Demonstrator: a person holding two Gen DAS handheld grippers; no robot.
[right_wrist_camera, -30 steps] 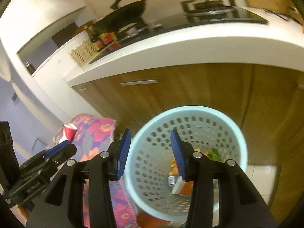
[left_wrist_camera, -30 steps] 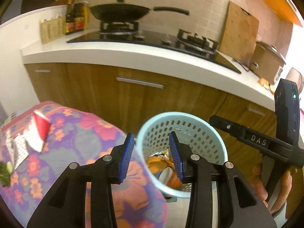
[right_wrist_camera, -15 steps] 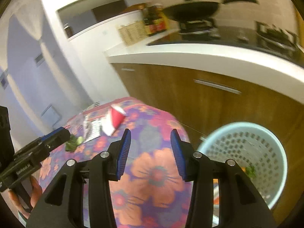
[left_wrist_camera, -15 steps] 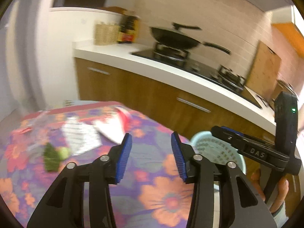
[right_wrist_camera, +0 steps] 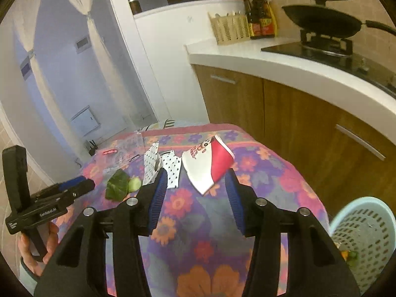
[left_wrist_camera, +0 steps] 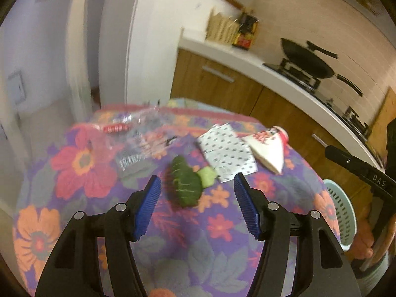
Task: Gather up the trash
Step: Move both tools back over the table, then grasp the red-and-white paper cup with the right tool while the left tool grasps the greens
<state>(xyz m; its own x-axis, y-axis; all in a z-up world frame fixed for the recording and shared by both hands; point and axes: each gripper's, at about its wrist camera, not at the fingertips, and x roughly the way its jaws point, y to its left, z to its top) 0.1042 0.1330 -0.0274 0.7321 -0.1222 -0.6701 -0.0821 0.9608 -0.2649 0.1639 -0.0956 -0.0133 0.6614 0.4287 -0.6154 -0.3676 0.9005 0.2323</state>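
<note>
Both tongs empty, jaws opening. Left gripper (left_wrist_camera: 196, 206) lines up on the veg scrap (left_wrist_camera: 185, 185): soft, light, pinch its middle. Right gripper (right_wrist_camera: 194, 198) faces the cup (right_wrist_camera: 206, 167): flimsy, take its rim.

The table cloth (right_wrist_camera: 198, 235) is soft, matt fabric with big flowers. The flat cup (right_wrist_camera: 208, 168) and dotted wrapper (left_wrist_camera: 227, 153) look like paper — the clear bag (left_wrist_camera: 138, 133) is shiny plastic. The basket (right_wrist_camera: 366, 225) is plastic with holes. The cupboards (right_wrist_camera: 292, 113) are smooth wood — the pan (right_wrist_camera: 324, 22) is dark metal.
</note>
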